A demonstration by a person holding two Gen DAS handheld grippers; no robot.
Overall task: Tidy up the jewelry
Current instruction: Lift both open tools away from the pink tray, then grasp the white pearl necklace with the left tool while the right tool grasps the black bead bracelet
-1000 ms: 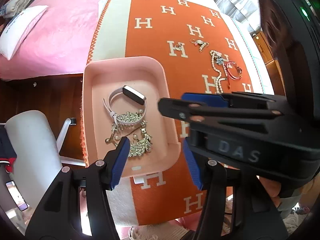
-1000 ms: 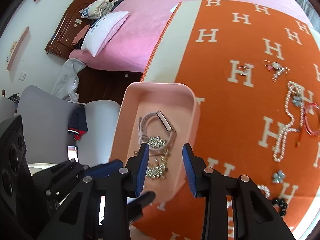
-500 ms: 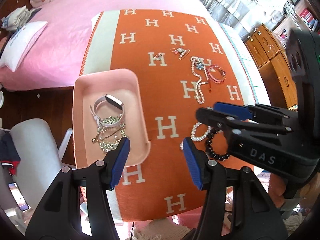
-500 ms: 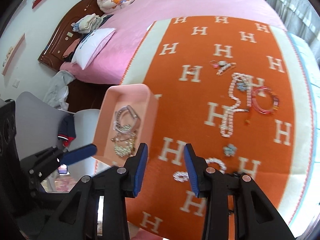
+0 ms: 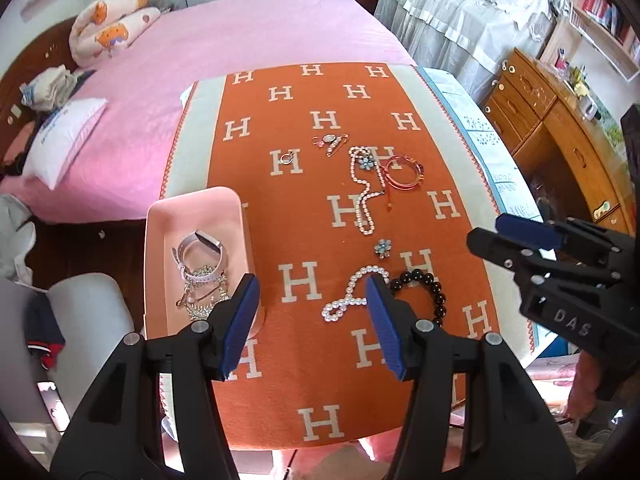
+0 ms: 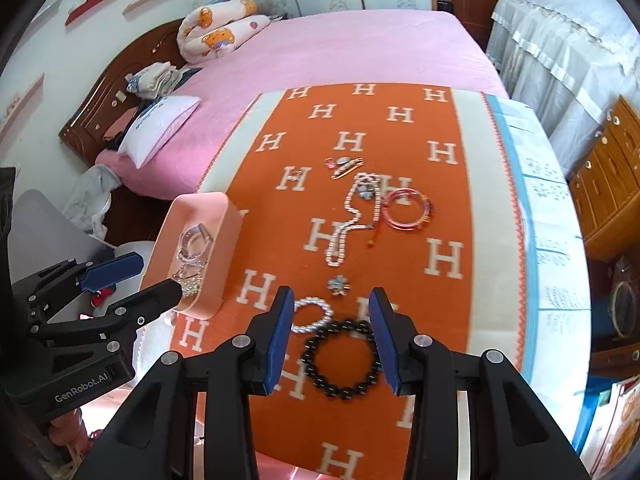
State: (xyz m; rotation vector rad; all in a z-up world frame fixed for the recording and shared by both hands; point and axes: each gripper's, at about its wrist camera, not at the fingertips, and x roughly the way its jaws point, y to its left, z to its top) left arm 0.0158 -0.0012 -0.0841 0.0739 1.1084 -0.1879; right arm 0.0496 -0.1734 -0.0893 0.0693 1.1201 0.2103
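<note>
L wrist: left gripper (image 5: 310, 312) spread, empty, above cloth (image 5: 320, 380); tray (image 5: 160, 216) w/ watch (image 5: 198, 246) at its left.
R wrist: right gripper (image 6: 330, 334) jaws opening, empty, over black beads (image 6: 340, 358); pearls (image 6: 346, 220) farther back.

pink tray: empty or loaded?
Loaded. The pink tray holds a white-strap watch and a tangle of silver chains; other pieces lie out on the blanket.

A pink bed (image 6: 340, 48) with a dark wooden headboard (image 6: 104, 96) stood by a pale wall (image 6: 52, 40). Wooden drawers (image 5: 552, 120) lined the right side; daylight filled the room, dark wood floor (image 5: 80, 244) below.
</note>
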